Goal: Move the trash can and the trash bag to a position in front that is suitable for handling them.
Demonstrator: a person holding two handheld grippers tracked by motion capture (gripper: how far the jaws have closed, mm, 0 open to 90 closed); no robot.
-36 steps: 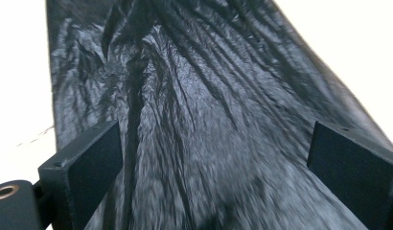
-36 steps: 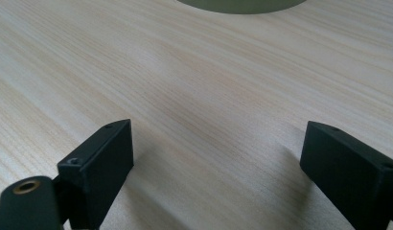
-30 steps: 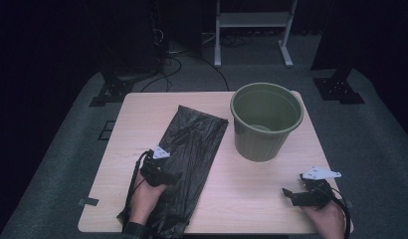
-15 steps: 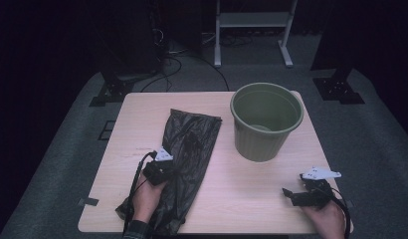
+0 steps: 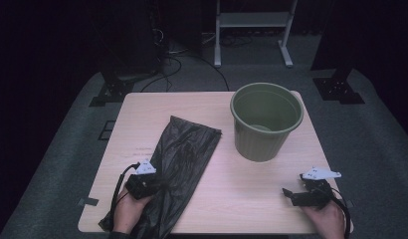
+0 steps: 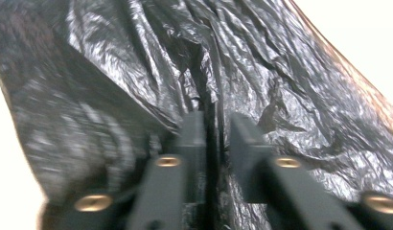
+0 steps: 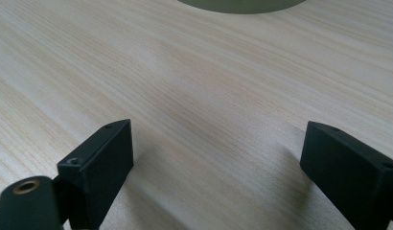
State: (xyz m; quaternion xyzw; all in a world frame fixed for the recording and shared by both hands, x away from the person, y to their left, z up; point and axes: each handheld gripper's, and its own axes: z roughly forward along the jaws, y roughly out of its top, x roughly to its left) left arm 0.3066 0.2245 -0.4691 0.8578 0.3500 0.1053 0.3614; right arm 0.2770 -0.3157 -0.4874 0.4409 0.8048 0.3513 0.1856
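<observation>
On the left, the left claw is clenched on a fold of the black bag, which lies crumpled along the left side of the surface; its jaws have just been opening slightly, with plastic between them. The thin film could slip free if that loosening goes further. The bag has bunched toward the person since the earlier frame. The green bucket stands right of centre. The right claw rests released.

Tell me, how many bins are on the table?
1. The green bin stands on the table's far right part, beside the black bag.
</observation>
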